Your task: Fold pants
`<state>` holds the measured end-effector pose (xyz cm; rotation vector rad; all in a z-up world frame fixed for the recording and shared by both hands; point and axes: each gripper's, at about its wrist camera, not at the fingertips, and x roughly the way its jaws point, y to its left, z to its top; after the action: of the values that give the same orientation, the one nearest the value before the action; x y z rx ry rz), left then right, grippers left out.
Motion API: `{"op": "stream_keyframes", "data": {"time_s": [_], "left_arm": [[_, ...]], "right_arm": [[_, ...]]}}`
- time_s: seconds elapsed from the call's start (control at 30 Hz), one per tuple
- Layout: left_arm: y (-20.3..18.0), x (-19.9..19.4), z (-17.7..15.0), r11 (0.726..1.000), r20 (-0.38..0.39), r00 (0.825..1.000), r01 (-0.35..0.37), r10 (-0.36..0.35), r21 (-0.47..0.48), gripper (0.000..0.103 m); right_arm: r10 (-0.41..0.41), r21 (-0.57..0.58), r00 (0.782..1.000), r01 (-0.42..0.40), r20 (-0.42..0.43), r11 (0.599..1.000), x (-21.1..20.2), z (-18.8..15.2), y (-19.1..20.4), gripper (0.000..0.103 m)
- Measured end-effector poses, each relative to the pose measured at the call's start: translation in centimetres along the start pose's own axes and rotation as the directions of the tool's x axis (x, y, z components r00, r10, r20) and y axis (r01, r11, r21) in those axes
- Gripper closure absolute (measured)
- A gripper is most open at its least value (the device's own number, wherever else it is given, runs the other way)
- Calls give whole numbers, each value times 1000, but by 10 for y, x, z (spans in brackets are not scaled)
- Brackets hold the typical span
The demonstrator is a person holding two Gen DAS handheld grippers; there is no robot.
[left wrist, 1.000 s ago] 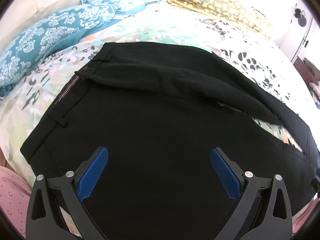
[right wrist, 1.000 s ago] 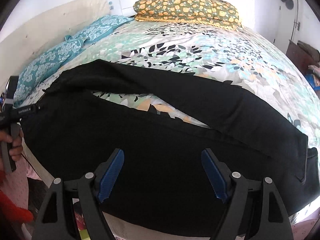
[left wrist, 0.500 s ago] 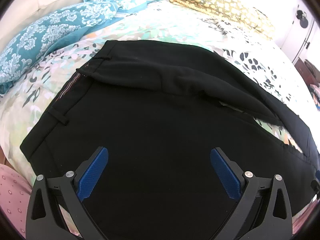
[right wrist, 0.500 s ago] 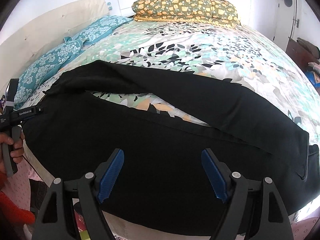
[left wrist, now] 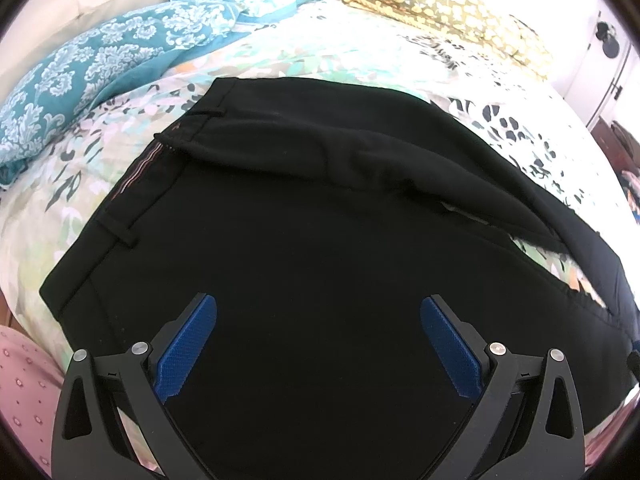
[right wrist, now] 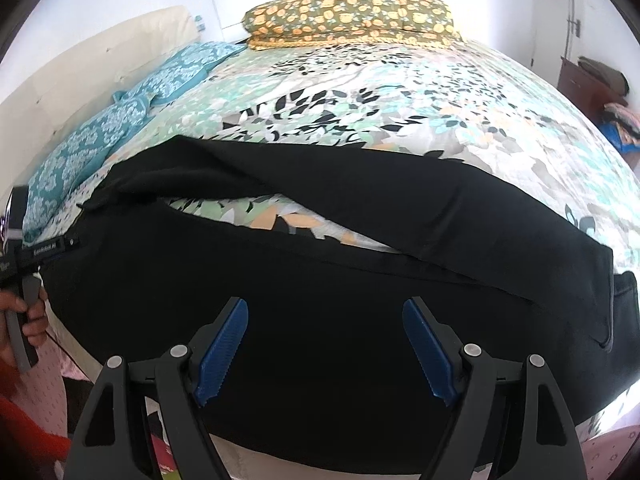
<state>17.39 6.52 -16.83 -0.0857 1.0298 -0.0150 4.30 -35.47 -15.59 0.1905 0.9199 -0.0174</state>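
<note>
Along the near edge of the bed [right wrist: 400,92], black pants [left wrist: 320,264] lie flat, legs splayed, unfolded; left gripper [left wrist: 318,346] and right gripper [right wrist: 324,350] hover spread, empty; all folds remain

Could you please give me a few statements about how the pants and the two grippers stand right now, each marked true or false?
1. The left gripper is open, with nothing between its blue pads. True.
2. The right gripper is shut on a trouser leg. False: it is open and holds nothing.
3. The black pants lie spread on the floral bedspread, with bedspread showing in a gap between the two legs. True.
4. The pants are already folded into a small square. False: they lie at full length, waistband at one end and both legs stretched out.
5. The yellow-flowered pillow lies on top of the pants. False: it sits at the far side of the bed, apart from them.
</note>
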Motion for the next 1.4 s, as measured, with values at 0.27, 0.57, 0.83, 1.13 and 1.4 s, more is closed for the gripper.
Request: {"op": "stream_keyframes", "data": {"time_s": [0.27,0.57,0.83,1.13,1.4], "left_arm": [[1,0,0,1000,-3,1000,0,0,-3,1],[12,-1,4,998,-2,1000,21,-21,-53,1],[8,0,5,999,-2,1000,14,-14,-45,1],[5,4,-2,1000,-18,1000,-18,18,-5,1],[2,11,-5,999,-38,998,-39,40,21,1]], "right_arm": [[1,1,1000,-1,-5,1000,1,0,0,23],[-18,440,982,-67,186,895,-67,40,-124,23],[114,673,988,-152,101,724,-63,24,-186,23],[108,862,994,-84,34,500,8,-34,-199,24],[-139,795,990,55,38,604,-6,-13,-201,97]]}}
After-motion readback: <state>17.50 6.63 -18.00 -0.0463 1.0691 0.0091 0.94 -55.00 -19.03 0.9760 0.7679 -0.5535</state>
